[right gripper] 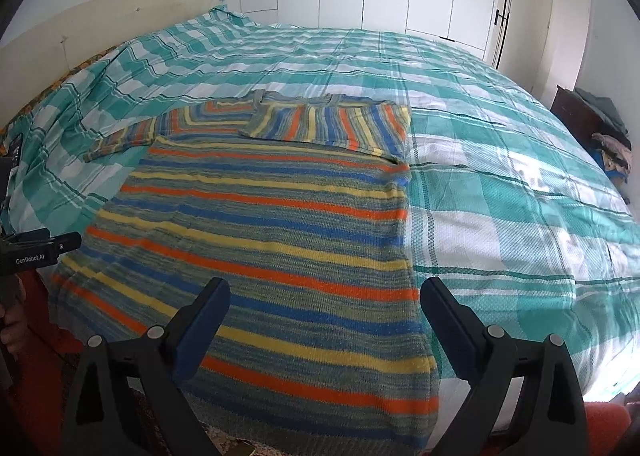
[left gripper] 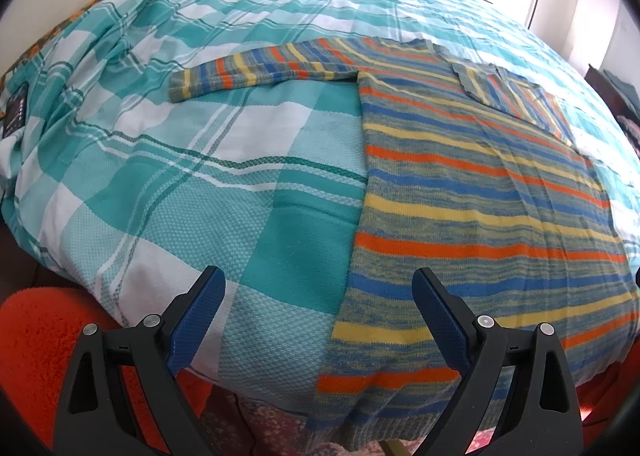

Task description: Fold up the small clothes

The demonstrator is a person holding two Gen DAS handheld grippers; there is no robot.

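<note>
A striped sweater (right gripper: 260,224) lies flat on the checked bedspread (right gripper: 500,216), body running lengthwise away from both grippers, hem hanging a little over the near edge of the bed. One sleeve (right gripper: 332,124) is already folded across the chest; the other sleeve (left gripper: 256,70) lies stretched straight out to the side, crosswise to the body.

The right gripper (right gripper: 324,320) hovers over the hem end with its jaws spread wide and nothing between the pads. The sweater's right edge runs just inside its right finger, so most of the garment lies ahead of it and to its left.

The left gripper (left gripper: 318,310) is also spread wide and empty. The sweater's left edge passes between its fingers, with the body ahead and to its right. The outstretched sleeve lies well ahead of this gripper and slightly left, its cuff pointing away from the body.

My guess is that the loose sleeve comes next, and the left gripper is plainly the nearer one. Since the sleeve runs crosswise, it would have to reach forward to the cuff and carry it rightward over the chest. The right gripper would have to cross the whole body to get there.
</note>
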